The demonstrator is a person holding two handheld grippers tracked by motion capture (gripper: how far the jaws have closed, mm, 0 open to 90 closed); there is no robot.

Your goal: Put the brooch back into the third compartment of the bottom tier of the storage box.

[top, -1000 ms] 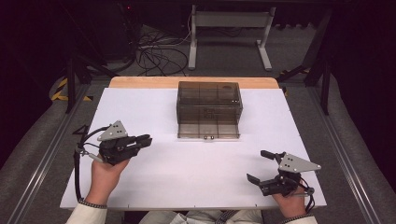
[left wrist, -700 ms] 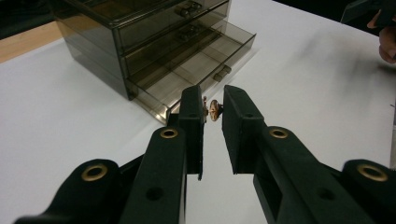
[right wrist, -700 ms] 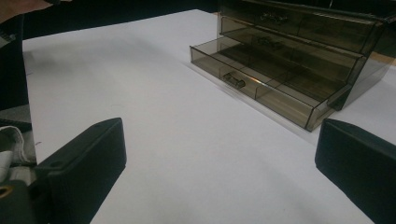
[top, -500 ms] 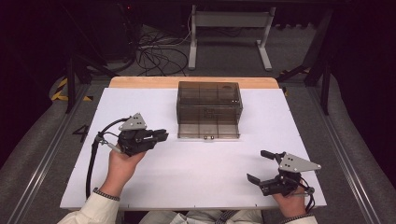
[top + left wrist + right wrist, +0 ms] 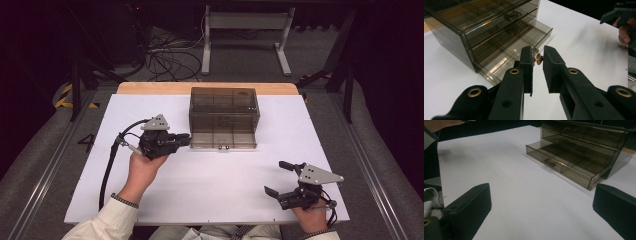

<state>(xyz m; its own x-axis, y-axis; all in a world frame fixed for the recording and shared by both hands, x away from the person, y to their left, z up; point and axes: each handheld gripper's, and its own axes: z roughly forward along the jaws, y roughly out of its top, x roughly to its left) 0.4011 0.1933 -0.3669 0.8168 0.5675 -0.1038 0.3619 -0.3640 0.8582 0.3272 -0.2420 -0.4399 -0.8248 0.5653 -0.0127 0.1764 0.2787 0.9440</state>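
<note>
A smoky see-through drawer box point(image 5: 223, 107) stands at the table's back middle, its bottom drawer point(image 5: 222, 141) pulled out a little. My left gripper point(image 5: 186, 138) hovers by that drawer's left front corner, pointing right. In the left gripper view the left gripper point(image 5: 538, 53) is shut on a small brass-coloured piece point(image 5: 539, 59), with the open drawer point(image 5: 524, 42) just beyond it. My right gripper point(image 5: 276, 177) rests near the front right of the table, jaws wide apart. The right gripper view has the right gripper point(image 5: 544, 207) open with nothing in it, facing the drawer point(image 5: 564, 162) and its handle point(image 5: 549, 163).
A white sheet point(image 5: 210, 175) covers the table, with a wooden strip point(image 5: 150, 88) along the back edge. A black cable point(image 5: 107, 170) trails from the left gripper toward the front. Cables and a metal stand point(image 5: 245, 30) lie on the floor behind.
My left hand has moved right and a little farther back, from the left side of the table up to the drawer box. The right hand has stayed put.
</note>
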